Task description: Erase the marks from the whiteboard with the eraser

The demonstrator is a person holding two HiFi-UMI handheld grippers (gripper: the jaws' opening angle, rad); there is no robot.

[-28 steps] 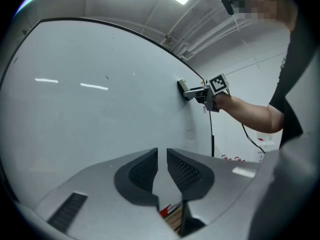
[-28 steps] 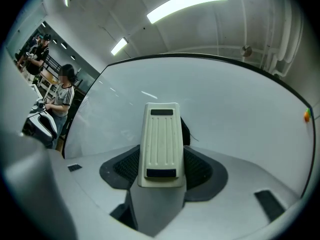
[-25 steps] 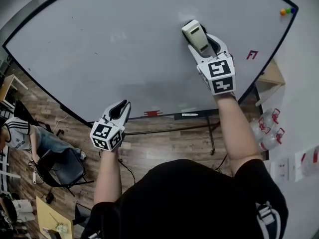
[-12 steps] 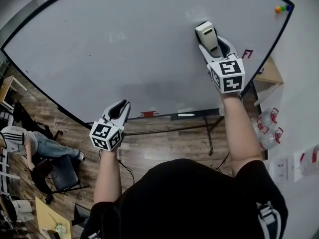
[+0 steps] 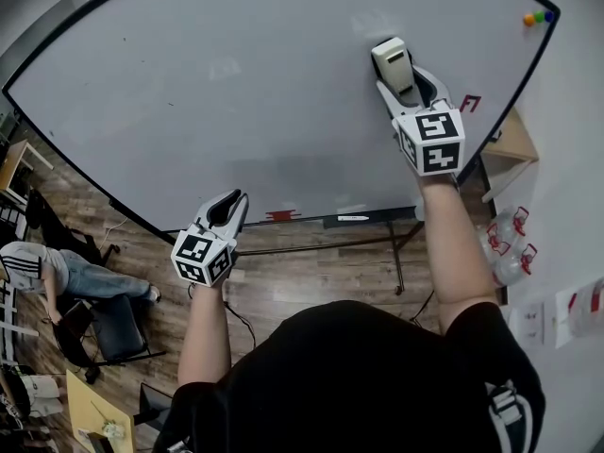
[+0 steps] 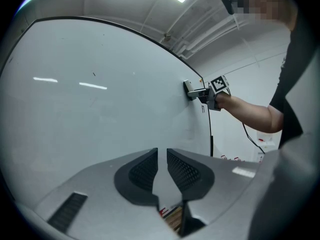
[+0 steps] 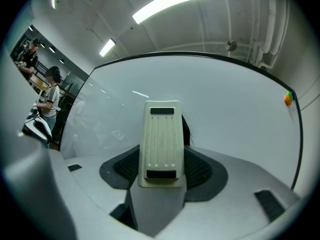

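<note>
The big whiteboard (image 5: 236, 92) fills the upper head view. A red mark (image 5: 470, 104) sits near its right edge, just right of my right gripper (image 5: 404, 75). That gripper is shut on the cream eraser (image 5: 391, 61), which is pressed flat against the board. In the right gripper view the eraser (image 7: 160, 144) stands upright between the dark pads of the right gripper (image 7: 161, 159). Faint smudges (image 5: 225, 67) remain on the left half. My left gripper (image 5: 226, 208) hovers below the board's lower edge, shut and holding nothing; its jaws (image 6: 162, 164) almost touch.
A marker (image 5: 359, 218) lies in the board's tray, with a red item (image 5: 285, 215) to its left. Coloured magnets (image 5: 539, 17) sit at the top right corner. Water bottles (image 5: 505, 239) stand on the floor at right. A seated person (image 5: 42, 264) and chair (image 5: 118, 321) are at lower left.
My right gripper has carried the eraser rightward across the board toward the red mark, then nearly stopped. The left gripper has stayed put. The seated person at lower left shifted.
</note>
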